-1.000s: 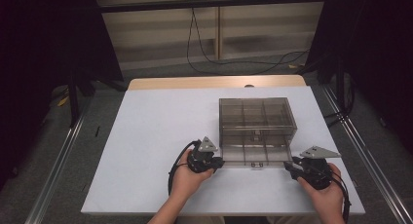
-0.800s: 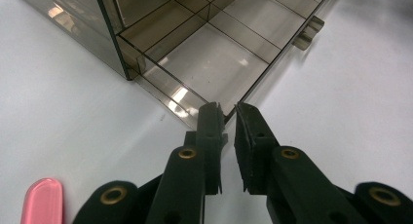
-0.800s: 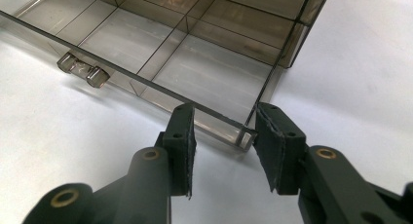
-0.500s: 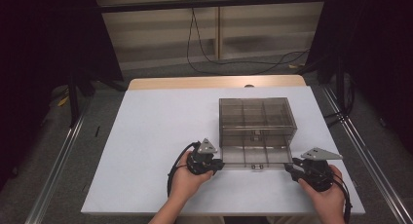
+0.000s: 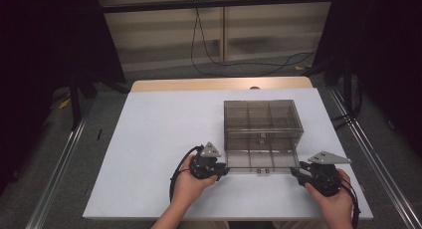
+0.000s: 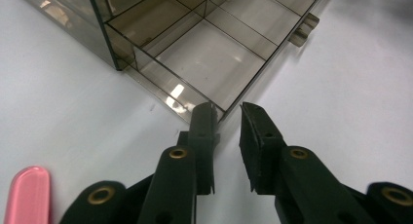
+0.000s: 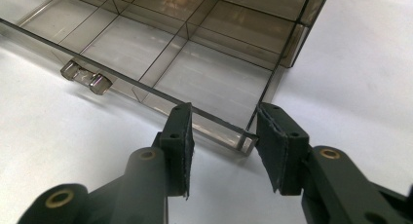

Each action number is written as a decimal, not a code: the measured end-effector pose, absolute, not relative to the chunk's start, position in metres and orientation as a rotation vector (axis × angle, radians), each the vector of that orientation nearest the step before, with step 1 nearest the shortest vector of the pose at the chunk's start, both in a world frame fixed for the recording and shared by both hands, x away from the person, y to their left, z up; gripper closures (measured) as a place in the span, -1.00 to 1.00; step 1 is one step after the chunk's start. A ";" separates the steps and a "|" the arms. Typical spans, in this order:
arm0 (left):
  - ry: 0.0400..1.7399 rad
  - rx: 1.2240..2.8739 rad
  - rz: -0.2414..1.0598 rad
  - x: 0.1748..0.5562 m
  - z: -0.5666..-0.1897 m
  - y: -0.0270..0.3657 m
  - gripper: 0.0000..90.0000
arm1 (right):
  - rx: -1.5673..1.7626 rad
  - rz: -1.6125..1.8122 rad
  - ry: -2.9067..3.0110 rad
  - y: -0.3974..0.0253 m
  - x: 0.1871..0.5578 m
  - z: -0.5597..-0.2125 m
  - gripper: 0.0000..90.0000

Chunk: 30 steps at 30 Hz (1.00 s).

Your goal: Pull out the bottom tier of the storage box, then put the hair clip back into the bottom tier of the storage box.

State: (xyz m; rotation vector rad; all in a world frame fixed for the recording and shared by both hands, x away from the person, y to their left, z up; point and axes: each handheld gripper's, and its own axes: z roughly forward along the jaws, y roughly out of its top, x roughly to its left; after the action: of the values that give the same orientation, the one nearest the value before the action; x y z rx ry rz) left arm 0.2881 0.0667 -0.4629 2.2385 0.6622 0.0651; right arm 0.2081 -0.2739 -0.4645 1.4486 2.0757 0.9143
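A smoky clear plastic drawer box (image 5: 262, 125) is seen on the right half of a white surface (image 5: 159, 139), near the front edge. Its bottom drawer (image 5: 260, 161) is pulled out toward the person, and the drawer is split into small empty sections. A little handle (image 7: 85, 78) is stuck on the drawer's front. The left tongs (image 5: 222, 171) are held at the drawer's front left corner, and the right tongs (image 5: 294, 175) at its front right corner. In the left gripper view the left tongs (image 6: 226, 136) are spread a little, with the drawer corner just at their tips. In the right gripper view the right tongs (image 7: 221, 148) are spread wider, and the drawer corner is sat between them without being pinched. A pink thing (image 6: 27, 195) is seen at the bottom edge of the left gripper view. A strip of bare wood (image 5: 219, 83) is shown at the far end of the surface. Behind it, a black cable (image 5: 234, 63) is laid on the grey floor by a pale wall, and dark curtains are hung at both sides.
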 end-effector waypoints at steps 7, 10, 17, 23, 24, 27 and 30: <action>0.709 2.209 0.070 0.291 -0.461 0.078 0.31 | 1.450 0.941 2.072 -0.272 0.210 -0.460 0.14; 0.737 2.206 0.082 0.294 -0.460 0.082 0.06 | 1.442 0.950 2.069 -0.272 0.212 -0.460 0.08; 0.788 2.197 0.144 0.298 -0.455 0.096 -0.19 | 1.453 0.953 2.058 -0.273 0.214 -0.457 -0.07; 0.815 2.194 0.174 0.299 -0.452 0.102 -0.26 | 1.444 0.965 2.062 -0.272 0.215 -0.456 -0.13; 0.821 2.190 0.179 0.299 -0.453 0.102 -0.27 | 1.449 0.964 2.062 -0.271 0.215 -0.455 -0.16; 0.831 2.199 0.188 0.299 -0.454 0.107 -0.32 | 1.447 0.977 2.057 -0.271 0.216 -0.452 -0.26; 0.839 2.200 0.186 0.300 -0.454 0.110 -0.33 | 1.454 0.986 2.053 -0.273 0.216 -0.451 -0.30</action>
State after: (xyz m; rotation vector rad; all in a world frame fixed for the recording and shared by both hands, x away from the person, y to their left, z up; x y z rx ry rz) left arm 0.2999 0.1096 -0.4536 2.1995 0.8394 0.1856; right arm 0.2160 -0.2725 -0.4513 1.4543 2.0534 0.9856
